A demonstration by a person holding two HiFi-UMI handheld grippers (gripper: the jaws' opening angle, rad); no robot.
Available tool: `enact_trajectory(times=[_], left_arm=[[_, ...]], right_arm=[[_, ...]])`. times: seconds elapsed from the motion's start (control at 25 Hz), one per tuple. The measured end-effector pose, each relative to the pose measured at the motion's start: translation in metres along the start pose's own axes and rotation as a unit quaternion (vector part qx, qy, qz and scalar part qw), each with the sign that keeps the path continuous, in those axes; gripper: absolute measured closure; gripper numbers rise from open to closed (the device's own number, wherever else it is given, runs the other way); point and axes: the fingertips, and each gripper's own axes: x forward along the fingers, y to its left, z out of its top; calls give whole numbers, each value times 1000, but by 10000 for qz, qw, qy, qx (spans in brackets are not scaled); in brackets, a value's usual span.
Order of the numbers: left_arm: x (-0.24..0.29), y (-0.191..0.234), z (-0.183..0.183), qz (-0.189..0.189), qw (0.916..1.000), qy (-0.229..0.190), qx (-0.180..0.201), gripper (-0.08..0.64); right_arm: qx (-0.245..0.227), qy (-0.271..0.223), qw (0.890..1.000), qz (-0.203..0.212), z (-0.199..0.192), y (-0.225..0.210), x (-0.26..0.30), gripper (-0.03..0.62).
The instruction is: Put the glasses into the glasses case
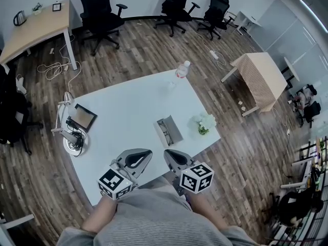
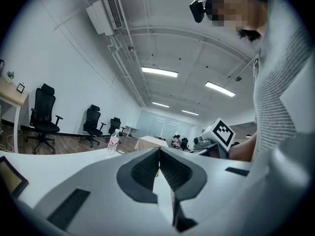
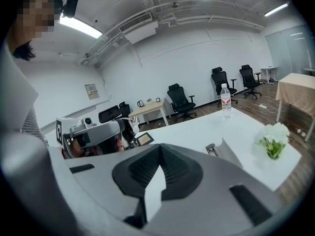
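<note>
A grey glasses case [image 1: 173, 132] lies open on the white table [image 1: 128, 106], right of its middle, with the dark-framed glasses [image 1: 164, 129] inside it. The right gripper view shows the case [image 3: 230, 154] beyond the jaws, the glasses [image 3: 212, 149] at its near end. My left gripper [image 1: 147, 152] and right gripper [image 1: 166, 152] hover side by side at the table's near edge, a short way in front of the case. Both are shut with nothing between their pads. Neither touches the case. The left gripper view looks level across the table; its jaws [image 2: 158, 149] hide the case.
A water bottle [image 1: 182, 69] stands at the table's far edge. A small pot of white flowers [image 1: 203, 123] sits right of the case. A tablet [image 1: 83, 117] and a lamp with a round base [image 1: 72, 140] occupy the left edge. Office chairs [image 1: 100, 12] and desks stand beyond.
</note>
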Motion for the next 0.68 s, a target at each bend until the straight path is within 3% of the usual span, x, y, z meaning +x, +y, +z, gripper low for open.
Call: enact_trajectory(times=[0.68], left_arm=[[4, 2, -5, -77, 10000, 41, -23, 548]], right_arm=[[31, 17, 10000, -40, -1, -7, 4, 578]])
